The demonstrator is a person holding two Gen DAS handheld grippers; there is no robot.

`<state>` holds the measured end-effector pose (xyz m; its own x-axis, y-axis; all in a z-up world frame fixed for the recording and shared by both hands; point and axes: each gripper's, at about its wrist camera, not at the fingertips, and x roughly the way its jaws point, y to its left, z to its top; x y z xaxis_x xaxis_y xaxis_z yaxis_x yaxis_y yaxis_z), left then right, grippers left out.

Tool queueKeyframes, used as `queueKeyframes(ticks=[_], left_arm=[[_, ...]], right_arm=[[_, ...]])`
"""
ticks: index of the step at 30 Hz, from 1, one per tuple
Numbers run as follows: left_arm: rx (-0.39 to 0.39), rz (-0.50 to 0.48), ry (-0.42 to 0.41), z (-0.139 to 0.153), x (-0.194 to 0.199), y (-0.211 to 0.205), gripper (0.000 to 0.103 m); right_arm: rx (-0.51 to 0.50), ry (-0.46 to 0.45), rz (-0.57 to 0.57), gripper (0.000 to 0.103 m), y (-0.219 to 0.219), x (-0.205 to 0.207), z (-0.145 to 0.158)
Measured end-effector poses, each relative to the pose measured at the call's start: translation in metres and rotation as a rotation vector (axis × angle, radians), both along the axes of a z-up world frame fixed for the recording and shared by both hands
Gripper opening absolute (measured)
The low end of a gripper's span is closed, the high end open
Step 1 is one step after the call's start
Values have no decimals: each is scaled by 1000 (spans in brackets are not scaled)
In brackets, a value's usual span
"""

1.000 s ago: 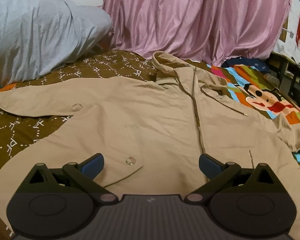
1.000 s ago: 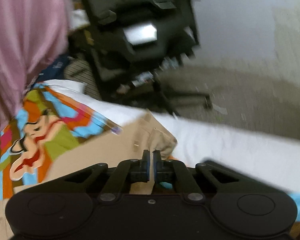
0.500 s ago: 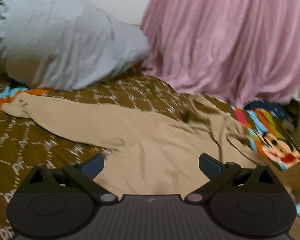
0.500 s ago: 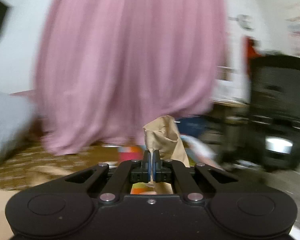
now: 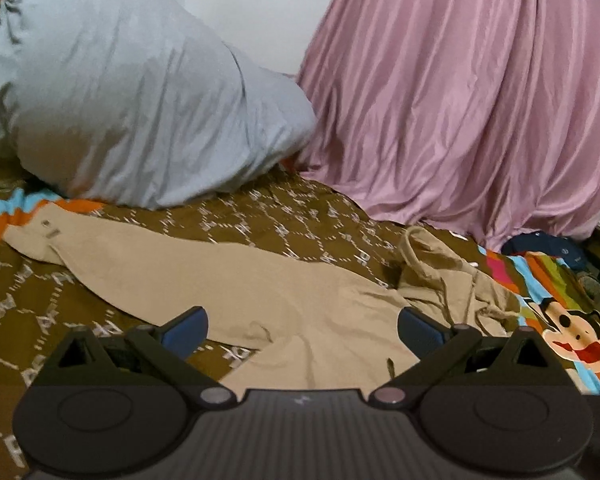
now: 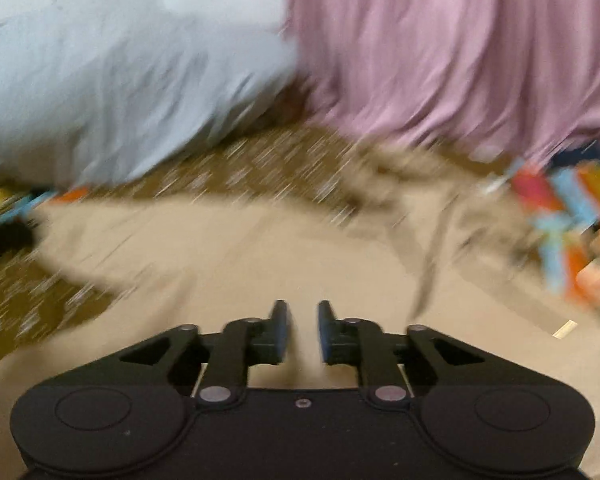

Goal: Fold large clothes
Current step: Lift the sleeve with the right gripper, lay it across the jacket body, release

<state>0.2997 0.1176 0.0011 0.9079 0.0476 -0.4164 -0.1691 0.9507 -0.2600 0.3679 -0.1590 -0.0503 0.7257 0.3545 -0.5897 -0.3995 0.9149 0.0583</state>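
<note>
A big tan jacket (image 5: 260,300) lies spread on the bed (image 5: 28,300), in front of the puffy blue pillow (image 5: 132,100). One long sleeve (image 5: 100,248) reaches out flat toward the pillow, and the hood (image 5: 432,264) sits bunched up near the pink curtain (image 5: 480,100). The left gripper (image 5: 302,328) is spread wide and holds nothing; it hangs just over the jacket near where that sleeve starts. The right gripper (image 6: 302,332) is only a little apart with nothing in it, low over the middle of the jacket, though that view is blurry. The next job looks like folding the long sleeve in. To do it well, grab the sleeve near its end by the pillow, lift it gently, and lay it straight across the jacket so no lumps hide under it.
</note>
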Motion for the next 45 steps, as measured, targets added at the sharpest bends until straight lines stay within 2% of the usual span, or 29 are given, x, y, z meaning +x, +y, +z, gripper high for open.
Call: queueKeyframes(ticks=[2, 3, 5, 8, 11, 14, 16, 17, 20, 21, 22, 24, 26, 28, 31, 32, 35, 36, 37, 39, 43, 45], left_arm=[[-11, -26, 17, -10, 7, -7, 103], [-16, -41, 31, -16, 9, -11, 103], [-33, -95, 74, -31, 17, -23, 103], [-48, -193, 129, -49, 28, -42, 103], [20, -249, 158, -63, 40, -64, 103], [129, -239, 245, -80, 55, -85, 103], [162, -241, 320, -96, 63, -92, 103], [168, -247, 330, -100, 64, -93, 103], [163, -253, 320, -101, 61, -92, 103], [167, -254, 321, -101, 60, -93, 103], [170, -255, 321, -102, 59, -93, 103], [191, -255, 325, -102, 61, -95, 103], [209, -256, 327, -102, 59, -97, 103], [196, -256, 320, -100, 60, -95, 103], [121, -234, 273, -96, 54, -80, 103], [89, -204, 259, -92, 51, -73, 103], [22, -119, 217, -69, 43, -48, 103], [16, -91, 210, -60, 41, -40, 103], [14, -50, 206, -49, 38, -27, 103], [24, 29, 205, -34, 29, -1, 103], [20, 188, 209, -17, 12, 80, 103], [75, 253, 225, -15, 9, 122, 103]], right_arm=[[34, 64, 60, 51, -3, -21, -5], [46, 72, 77, 61, -10, -31, -5], [44, 54, 61, 72, -37, -45, 3], [1, 10, -75, 75, -98, -56, 15], [-43, -3, -330, 75, -164, -52, 9], [14, 48, -547, 67, -226, -46, -13], [113, 124, -640, 60, -256, -39, -33], [164, 147, -670, 55, -265, -38, -41], [300, 183, -699, 14, -282, -43, -60], [288, 170, -694, 6, -278, -49, -58], [239, 129, -692, 5, -269, -56, -55], [204, 95, -695, 5, -264, -63, -55], [200, 142, -726, 5, -276, -48, -71], [168, 139, -750, 6, -274, -46, -75], [79, 138, -761, 19, -265, -44, -71], [59, 144, -771, 26, -264, -39, -68], [59, 118, -761, 33, -256, -55, -45], [62, 111, -724, 41, -250, -62, -38], [56, 99, -682, 46, -240, -70, -31], [58, 63, -593, 68, -219, -88, -19], [112, 14, -431, 84, -170, -130, -12], [137, 10, -379, 92, -150, -140, -13]])
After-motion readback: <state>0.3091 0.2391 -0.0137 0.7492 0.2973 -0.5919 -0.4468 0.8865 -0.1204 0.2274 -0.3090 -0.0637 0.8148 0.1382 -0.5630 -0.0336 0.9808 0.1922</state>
